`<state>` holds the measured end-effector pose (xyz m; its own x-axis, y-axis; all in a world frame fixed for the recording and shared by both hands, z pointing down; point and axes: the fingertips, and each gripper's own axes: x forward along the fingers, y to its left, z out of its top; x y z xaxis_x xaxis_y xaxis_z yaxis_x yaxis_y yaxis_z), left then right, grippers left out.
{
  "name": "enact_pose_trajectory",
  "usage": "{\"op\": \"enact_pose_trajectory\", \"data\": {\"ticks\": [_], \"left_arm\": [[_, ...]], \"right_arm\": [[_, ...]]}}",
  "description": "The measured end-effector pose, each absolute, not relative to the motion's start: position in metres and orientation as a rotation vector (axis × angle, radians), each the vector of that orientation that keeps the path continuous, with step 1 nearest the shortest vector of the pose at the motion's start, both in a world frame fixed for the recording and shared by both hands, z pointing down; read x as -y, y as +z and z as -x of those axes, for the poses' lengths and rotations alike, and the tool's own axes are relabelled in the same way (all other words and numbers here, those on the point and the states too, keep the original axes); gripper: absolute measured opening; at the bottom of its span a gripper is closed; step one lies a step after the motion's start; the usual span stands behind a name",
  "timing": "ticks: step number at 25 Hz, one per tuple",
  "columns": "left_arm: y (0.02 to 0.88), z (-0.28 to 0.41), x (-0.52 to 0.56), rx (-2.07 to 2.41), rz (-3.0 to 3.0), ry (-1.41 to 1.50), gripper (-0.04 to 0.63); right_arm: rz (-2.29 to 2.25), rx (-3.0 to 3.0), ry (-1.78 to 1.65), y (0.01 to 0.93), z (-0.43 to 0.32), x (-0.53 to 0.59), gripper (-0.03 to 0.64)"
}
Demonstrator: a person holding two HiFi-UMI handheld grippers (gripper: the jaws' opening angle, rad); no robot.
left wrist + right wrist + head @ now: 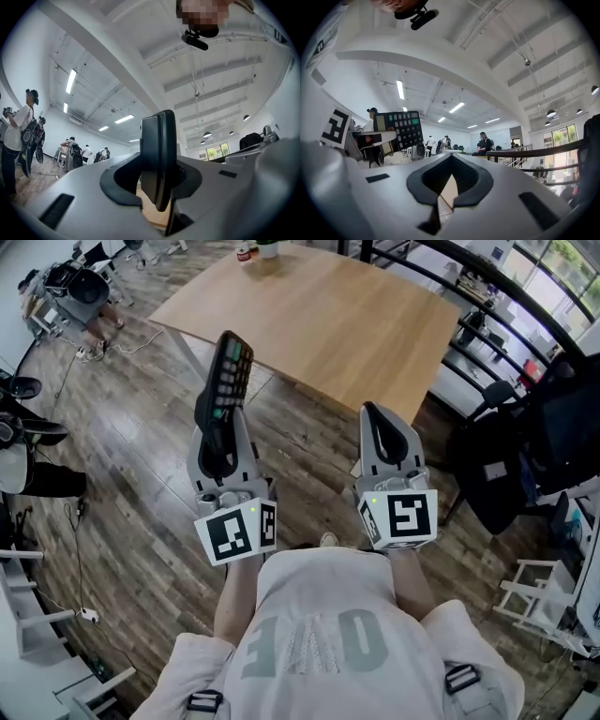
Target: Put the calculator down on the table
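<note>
A black calculator (230,371) with coloured keys stands nearly upright in my left gripper (219,432), which is shut on its lower end. It hangs over the wooden floor, short of the near edge of the light wooden table (328,324). In the left gripper view the calculator (159,154) shows edge-on, pinched between the jaws of the left gripper (158,187). My right gripper (375,418) is level with it to the right, shut and holding nothing. The right gripper view shows its jaws (450,159) meeting at the tip and the calculator's key face (398,129) off to the left.
A small can (246,253) and a pot (268,247) sit at the table's far end. Dark chairs (506,465) and a railing stand to the right. A person (84,296) with gear is at far left. White racks (37,615) stand at the lower left.
</note>
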<state>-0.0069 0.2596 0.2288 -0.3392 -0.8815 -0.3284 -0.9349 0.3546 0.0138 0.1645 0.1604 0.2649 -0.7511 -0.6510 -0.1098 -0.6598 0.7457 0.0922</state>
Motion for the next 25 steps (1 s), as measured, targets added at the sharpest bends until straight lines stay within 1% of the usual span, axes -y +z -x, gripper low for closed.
{"op": "enact_pose_trajectory", "data": {"ticks": [9, 13, 18, 25], "left_arm": [[0.231, 0.029, -0.237, -2.382, 1.575, 0.321, 0.119], [0.232, 0.053, -0.219, -2.374, 1.565, 0.371, 0.119], [0.237, 0.1, -0.176, -2.36, 1.594, 0.411, 0.119], [0.222, 0.191, -0.106, -2.31, 1.625, 0.45, 0.119]], "right_arm": [[0.997, -2.955, 0.206, 0.287, -0.156, -0.139, 0.02], [0.995, -2.951, 0.259, 0.283, -0.14, -0.117, 0.02], [0.983, -2.967, 0.267, 0.282, -0.087, -0.077, 0.02], [1.002, -2.977, 0.279, 0.269, 0.006, -0.005, 0.019]]}}
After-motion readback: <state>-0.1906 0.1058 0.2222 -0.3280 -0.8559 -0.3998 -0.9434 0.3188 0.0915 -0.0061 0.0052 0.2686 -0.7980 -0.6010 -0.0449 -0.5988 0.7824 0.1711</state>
